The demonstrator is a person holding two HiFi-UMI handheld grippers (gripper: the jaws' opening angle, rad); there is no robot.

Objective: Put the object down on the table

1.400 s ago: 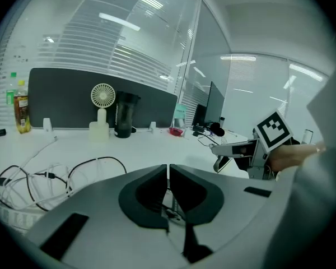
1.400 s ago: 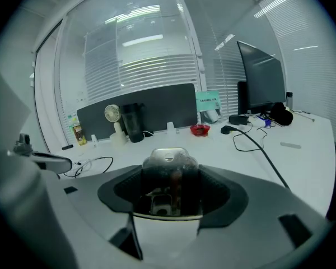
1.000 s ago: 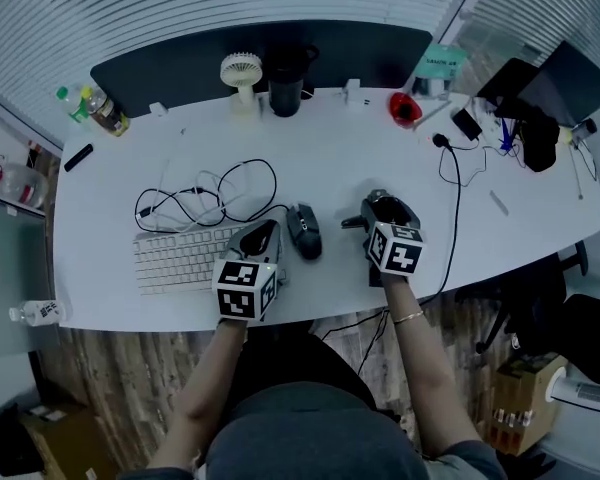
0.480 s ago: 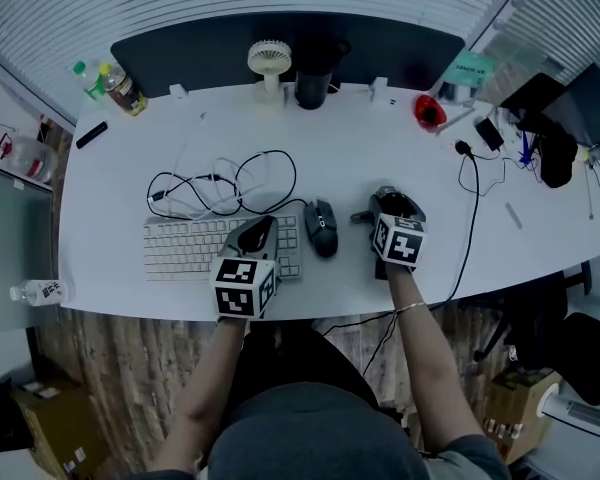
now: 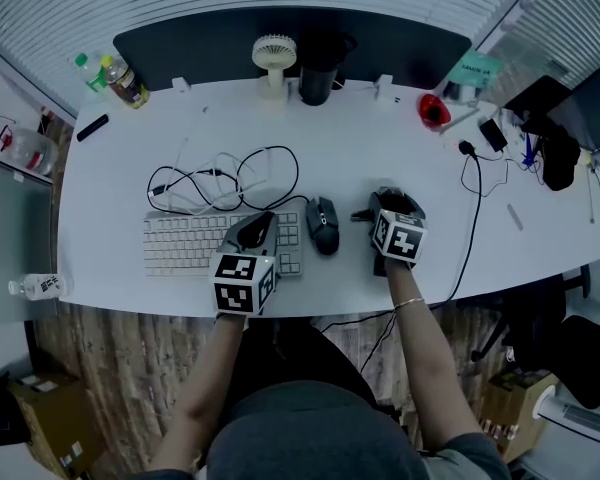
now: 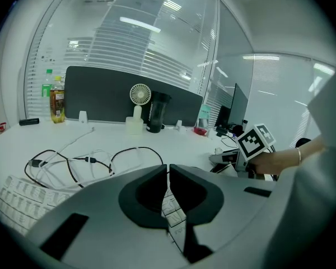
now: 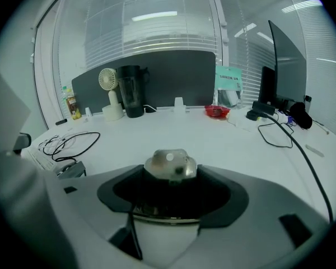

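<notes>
My right gripper [image 7: 169,198] is shut on a round white object with a dull metal cap [image 7: 170,165]; its jaws stand wide around the body. In the head view this gripper [image 5: 388,208] hovers low over the white table [image 5: 400,158], just right of the black mouse [image 5: 323,225], and the object is mostly hidden beneath it. My left gripper [image 6: 168,175] is shut with nothing between its jaws. It rests over the right end of the white keyboard [image 5: 180,246], near the table's front edge.
Tangled black and white cables [image 5: 220,183] lie behind the keyboard. Along the back stand a small fan [image 5: 273,58], a black jug [image 5: 320,68], a red bowl [image 5: 432,110] and bottles [image 5: 120,80]. A black cable [image 5: 472,198] runs off the right side.
The head camera has shifted, so the whole scene sits a little differently in frame. Both grippers keep their places relative to the mouse and keyboard.
</notes>
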